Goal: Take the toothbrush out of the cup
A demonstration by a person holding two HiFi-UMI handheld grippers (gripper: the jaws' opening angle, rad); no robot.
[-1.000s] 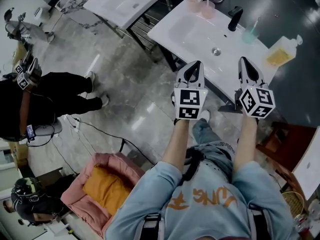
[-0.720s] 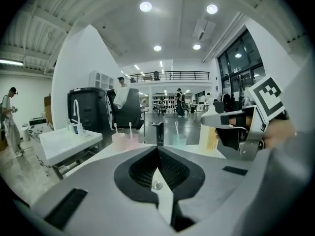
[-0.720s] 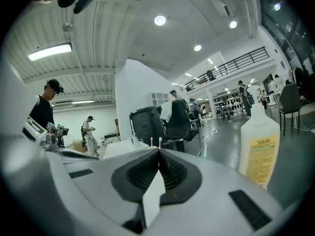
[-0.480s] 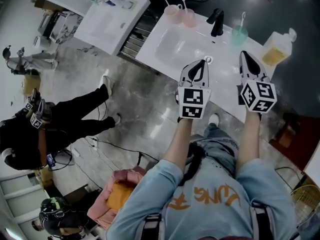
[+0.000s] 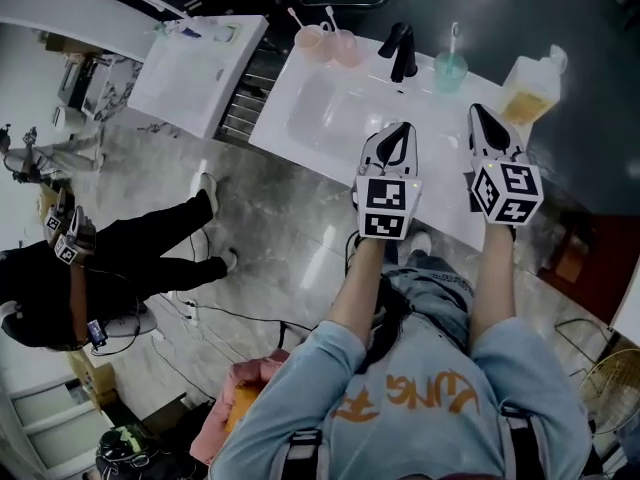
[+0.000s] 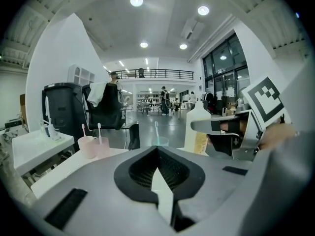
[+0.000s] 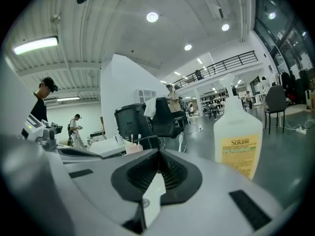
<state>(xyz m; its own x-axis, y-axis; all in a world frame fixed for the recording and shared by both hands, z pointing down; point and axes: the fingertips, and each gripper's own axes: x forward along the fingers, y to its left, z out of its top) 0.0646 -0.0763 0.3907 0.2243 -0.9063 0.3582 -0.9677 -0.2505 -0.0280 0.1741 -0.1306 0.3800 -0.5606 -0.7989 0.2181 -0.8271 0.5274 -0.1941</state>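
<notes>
— Where's the toothbrush [image 5: 454, 36]?

— Standing upright, head up, in the green cup [image 5: 450, 71] at the back of the white washbasin counter [image 5: 435, 128]. The black tap [image 5: 402, 50] is just to its left and the soap bottle [image 5: 528, 88] to its right.

— Has either gripper got hold of it?

— No. The right gripper [image 5: 478, 114] is the nearer one, short of the cup and clear of it. Its jaws are pressed together with nothing between them. The left gripper [image 5: 400, 130] is the same, tips meeting and empty, over the front of the basin.

— How is the person holding them?

— Both forearms are stretched forward, side by side and about parallel. The jaws point towards the back of the counter.

— Count things for me.

— Three cups: the green one and two pink cups [image 5: 312, 41] left of the tap. Three toothbrushes, one in each cup. One tap, one bottle. Two grippers, each with one cube of square markers.

— Any writing?

— The bottle's yellow label reads "Suk" in the right gripper view; the smaller lines under it are too fine to read. The person's light-blue shirt [image 5: 400, 388] has orange lettering that I can't make out.

— Anyone else?

— A person in black [image 5: 120, 258] stands on the floor to the left.
</notes>
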